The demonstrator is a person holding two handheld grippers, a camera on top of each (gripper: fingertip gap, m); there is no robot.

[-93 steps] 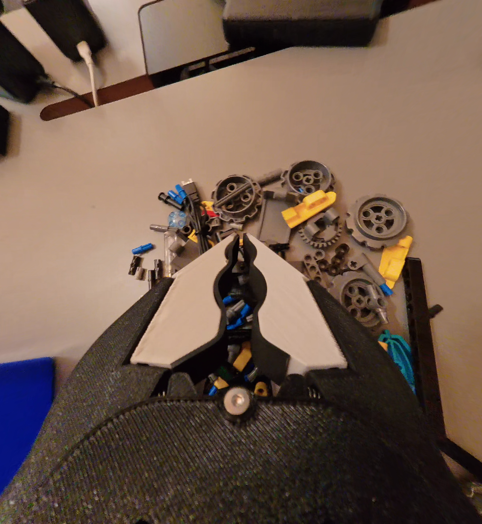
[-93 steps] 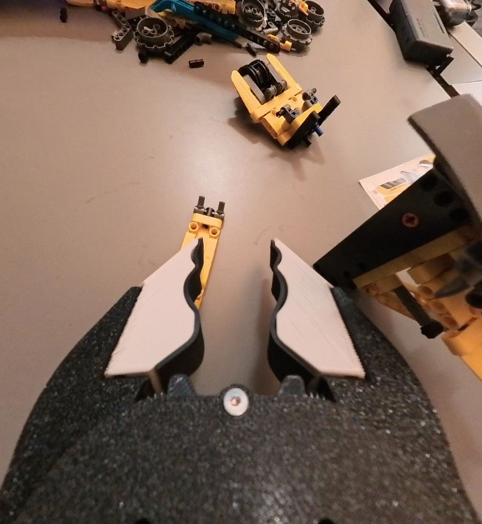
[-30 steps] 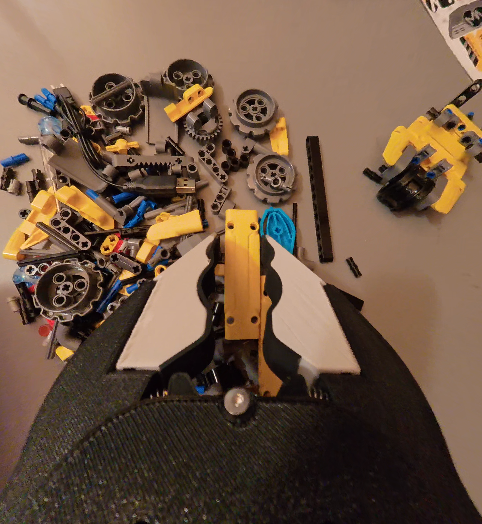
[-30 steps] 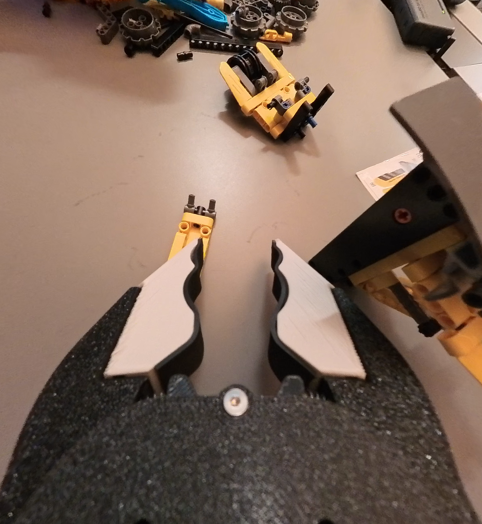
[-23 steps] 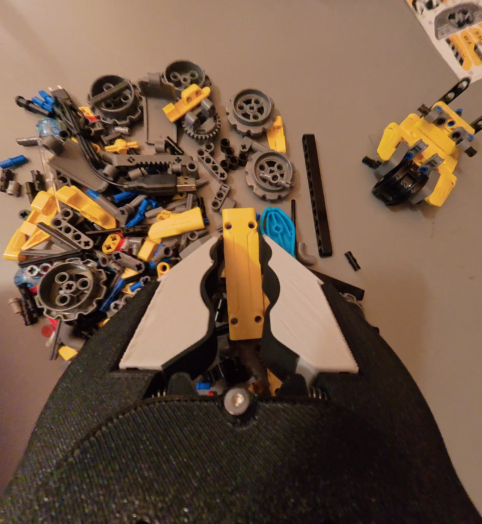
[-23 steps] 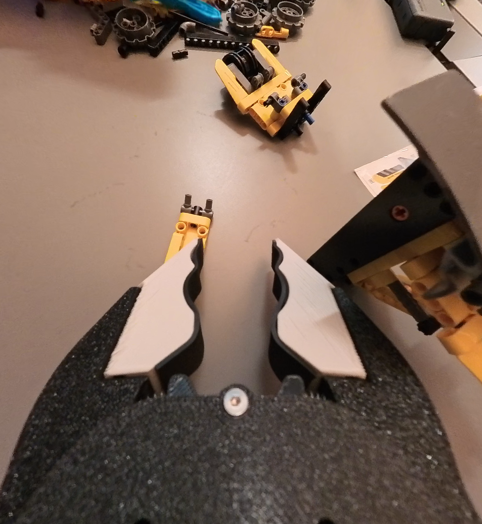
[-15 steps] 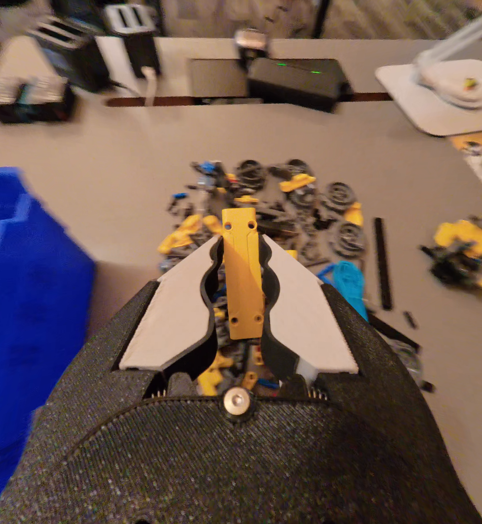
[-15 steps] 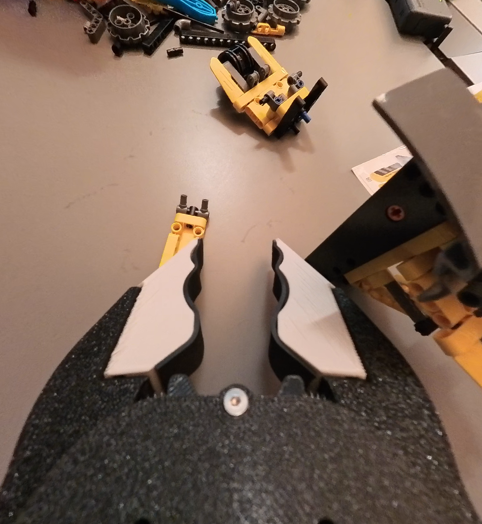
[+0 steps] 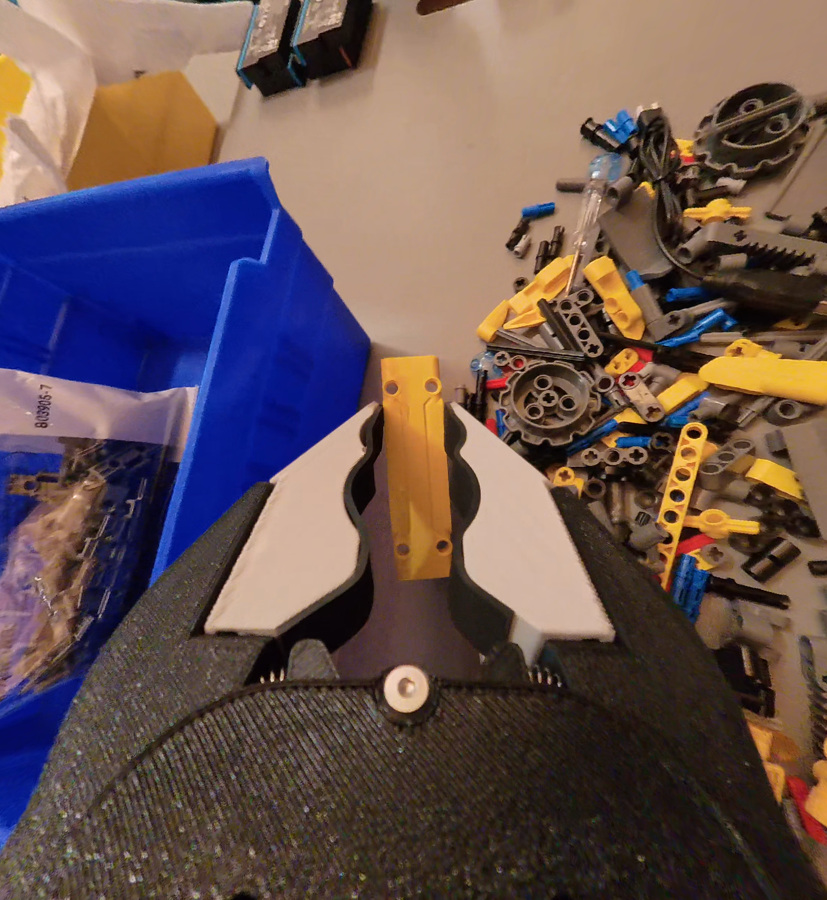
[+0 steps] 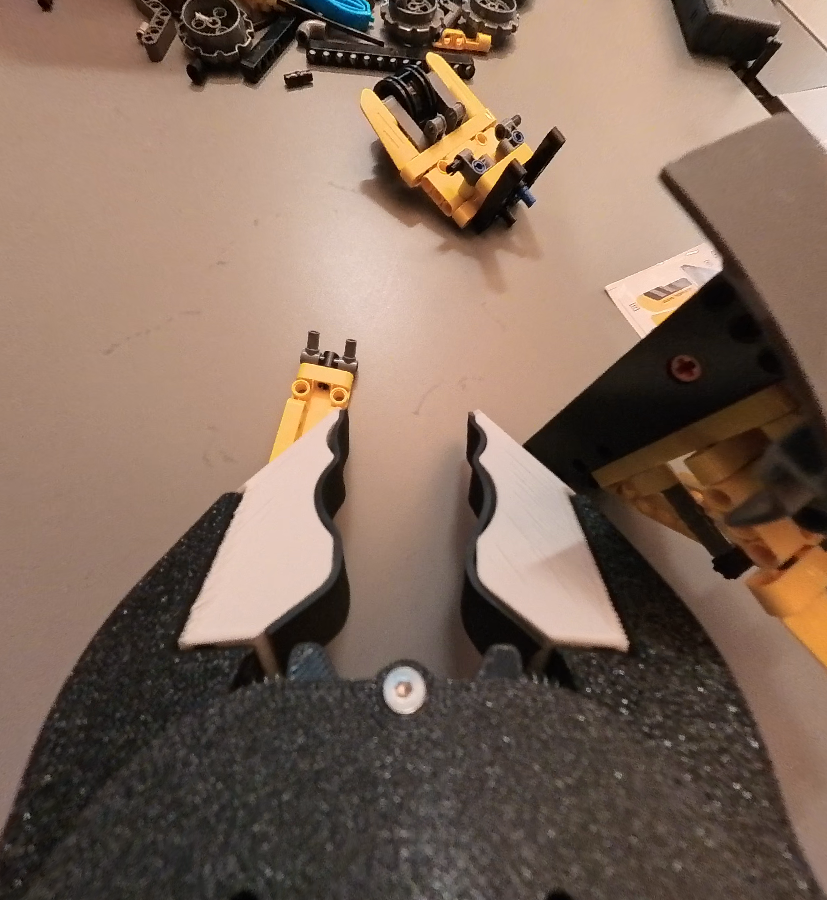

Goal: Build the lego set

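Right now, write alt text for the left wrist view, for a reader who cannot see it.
The left gripper is shut on a long yellow panel that points forward over a grey table. A blue bin holding a clear bag of parts sits to its left; a pile of loose building pieces lies to its right.

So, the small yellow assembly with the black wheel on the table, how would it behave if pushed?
The yellow assembly looks like rigid snapped plastic, probably light, so it would likely slide. Its thin black beam sticks out and might catch or pop off.
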